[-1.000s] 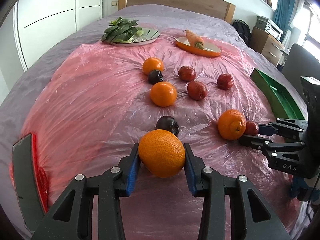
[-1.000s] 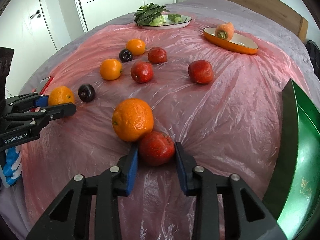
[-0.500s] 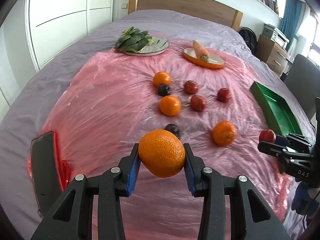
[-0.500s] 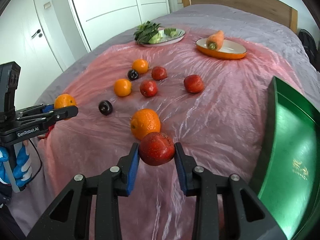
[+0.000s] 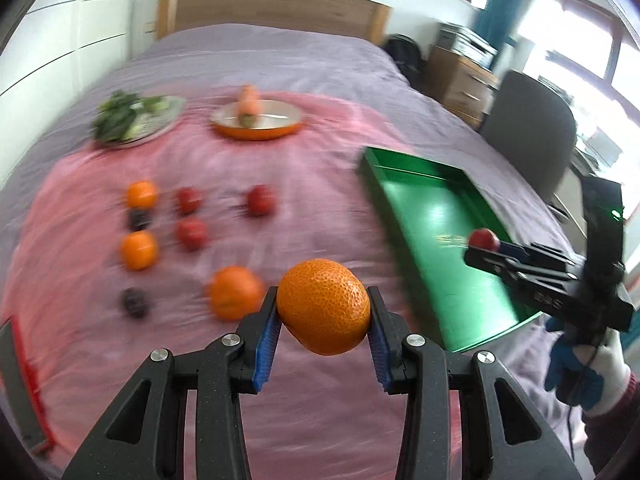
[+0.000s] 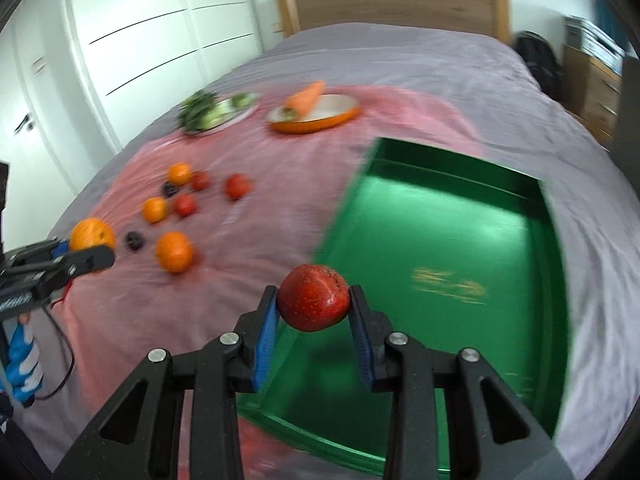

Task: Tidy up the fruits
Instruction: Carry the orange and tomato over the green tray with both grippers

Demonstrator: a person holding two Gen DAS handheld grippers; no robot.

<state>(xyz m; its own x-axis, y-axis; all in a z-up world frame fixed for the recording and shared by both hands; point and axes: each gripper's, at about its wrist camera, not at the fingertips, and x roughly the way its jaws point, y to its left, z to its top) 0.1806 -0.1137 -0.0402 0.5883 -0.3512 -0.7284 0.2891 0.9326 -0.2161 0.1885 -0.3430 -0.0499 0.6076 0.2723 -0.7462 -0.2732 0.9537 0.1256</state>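
Note:
My left gripper (image 5: 323,322) is shut on an orange (image 5: 323,306) and holds it in the air above the pink sheet, left of the green tray (image 5: 440,240). My right gripper (image 6: 313,320) is shut on a red fruit (image 6: 313,298) and holds it over the near left edge of the green tray (image 6: 460,248). The right gripper also shows in the left wrist view (image 5: 486,246) above the tray. Loose oranges (image 5: 234,292), red fruits (image 5: 192,234) and dark plums (image 5: 135,302) lie on the sheet to the left.
A plate of greens (image 5: 134,120) and an orange dish with a carrot (image 5: 256,120) stand at the back of the bed. A phone in a red case (image 5: 20,384) lies at the left edge. A chair (image 5: 528,120) and drawers stand right.
Both grippers have risen and swung right towards the green tray with their fruits. The right gripper now hangs over the tray's edge. The view is blurred by motion.

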